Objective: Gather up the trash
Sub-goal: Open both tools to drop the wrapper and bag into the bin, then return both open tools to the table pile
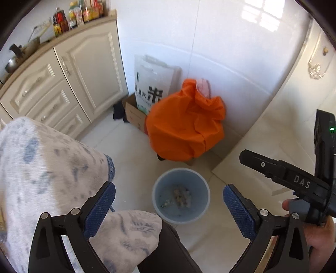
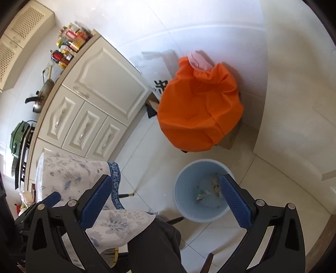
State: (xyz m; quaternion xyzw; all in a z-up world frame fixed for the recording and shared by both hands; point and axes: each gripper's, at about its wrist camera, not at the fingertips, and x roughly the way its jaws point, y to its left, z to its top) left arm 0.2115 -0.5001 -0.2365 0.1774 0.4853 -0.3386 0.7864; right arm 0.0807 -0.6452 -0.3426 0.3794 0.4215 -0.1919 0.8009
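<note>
While both tools hang above floor, left tool jaws wide, nothing between; right tool jaws wide, empty. Pale blue bin on floor below, trash inside at bottom. Orange bag just behind bin.

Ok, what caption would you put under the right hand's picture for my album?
Open right gripper above a blue bin with scraps inside, beside an orange bag.

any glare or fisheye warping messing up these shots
Left wrist view: a window reflection glares on the wall tiles, and the cabinet edges bow. Right wrist view: the wall is washed out, and the blue bin stays sharp.
</note>
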